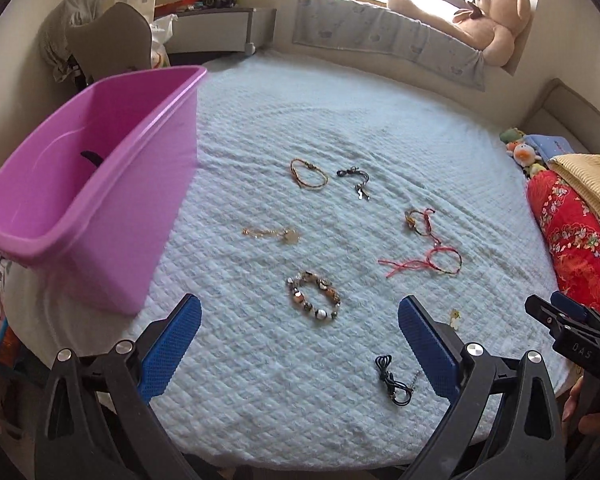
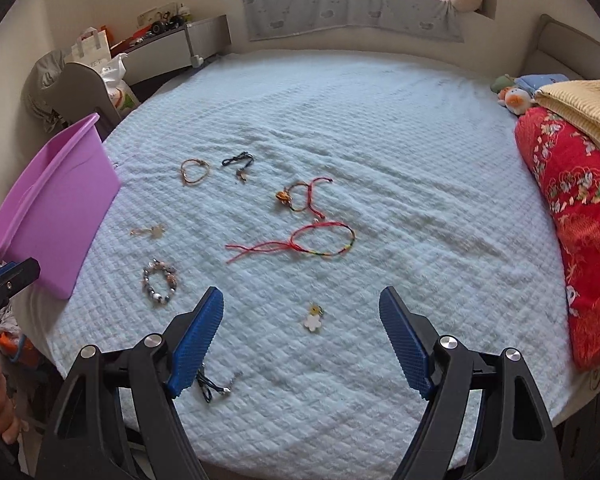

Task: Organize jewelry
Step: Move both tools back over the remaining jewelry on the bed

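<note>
Eight small pieces lie loose on the pale blue bedspread (image 1: 260, 412), none in the purple tub (image 1: 80, 200) yet, and both grippers hang above with jaws spread wide, holding nothing. Nearest the left gripper (image 1: 300, 344) is a black cord (image 1: 392, 380), thin and flat; I'd worry the pads pinch quilt with it. Under the right gripper (image 2: 300, 336) sits a flower charm (image 2: 313, 318), easily flicked aside. Farther out, the beaded bracelet (image 1: 314, 295) looks easier, but the red string bracelet (image 2: 320, 245) has trailing tails that could snag its neighbour with the orange charm (image 2: 300, 196).
</note>
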The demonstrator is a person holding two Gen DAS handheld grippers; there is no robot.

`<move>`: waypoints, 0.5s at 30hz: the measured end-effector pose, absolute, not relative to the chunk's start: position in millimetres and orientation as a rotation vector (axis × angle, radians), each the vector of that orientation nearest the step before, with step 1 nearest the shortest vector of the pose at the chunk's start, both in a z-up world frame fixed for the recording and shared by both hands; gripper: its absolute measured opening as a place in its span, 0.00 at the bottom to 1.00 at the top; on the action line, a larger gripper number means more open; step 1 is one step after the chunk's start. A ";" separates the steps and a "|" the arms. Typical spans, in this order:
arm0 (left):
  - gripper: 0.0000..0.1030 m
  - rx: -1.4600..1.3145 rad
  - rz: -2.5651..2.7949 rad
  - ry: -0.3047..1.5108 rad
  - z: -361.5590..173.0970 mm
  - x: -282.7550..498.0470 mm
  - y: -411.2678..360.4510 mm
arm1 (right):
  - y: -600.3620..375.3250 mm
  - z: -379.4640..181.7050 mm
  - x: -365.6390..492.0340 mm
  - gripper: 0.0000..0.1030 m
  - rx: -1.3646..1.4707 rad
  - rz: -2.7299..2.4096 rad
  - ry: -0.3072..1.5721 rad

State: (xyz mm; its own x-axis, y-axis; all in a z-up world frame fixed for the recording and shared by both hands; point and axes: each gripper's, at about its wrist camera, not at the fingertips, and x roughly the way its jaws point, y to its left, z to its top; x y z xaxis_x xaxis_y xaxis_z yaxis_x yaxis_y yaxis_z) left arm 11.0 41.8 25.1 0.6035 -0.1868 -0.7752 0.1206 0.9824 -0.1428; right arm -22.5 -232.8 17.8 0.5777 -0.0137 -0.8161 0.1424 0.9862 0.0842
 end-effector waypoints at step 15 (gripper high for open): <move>0.94 -0.124 -0.088 1.059 -54.4 -1.3 -13.9 | -265.1 -60.9 -17.4 0.74 0.111 -0.010 0.984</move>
